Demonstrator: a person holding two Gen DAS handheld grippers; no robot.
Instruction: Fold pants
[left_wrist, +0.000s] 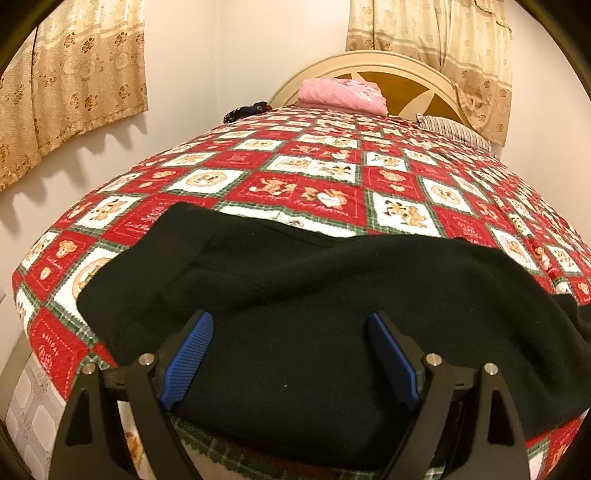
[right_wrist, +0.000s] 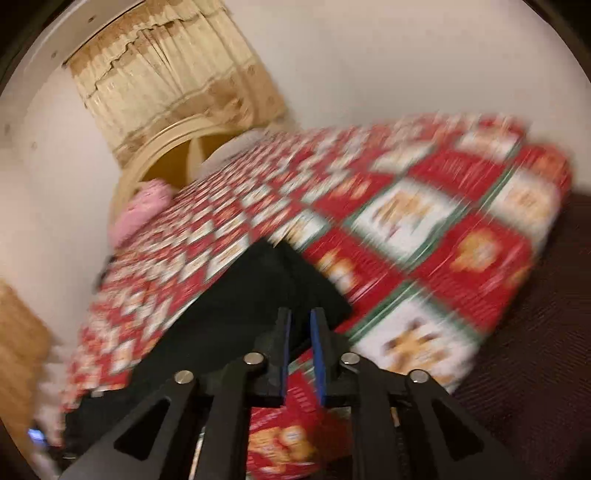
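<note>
Now, on your left side, the left gripper hangs spread wide over the black pants, its blue pads well apart and pinching nothing. The pants lie across the near edge of the bed, on the red-and-white holiday quilt, with a soft diagonal ridge running through the cloth and the right end drooping over the side. They look like thick, fleecy fabric: light, limp and not slippery, so expect them to sag and drag on the quilt rather than hold any shape. Take a seam or hem edge where the layers stack, not the flat middle, or you will likely pinch only the top layer.

Further back sit a pink folded cloth and the cream headboard.

On your right, the view is badly blurred. The right gripper has its fingers drawn close with a narrow gap; quilt shows through it, so it seems to hold nothing. A squared end of the pants lies just ahead of the tips, and its corner is a fair place to grip.
</note>
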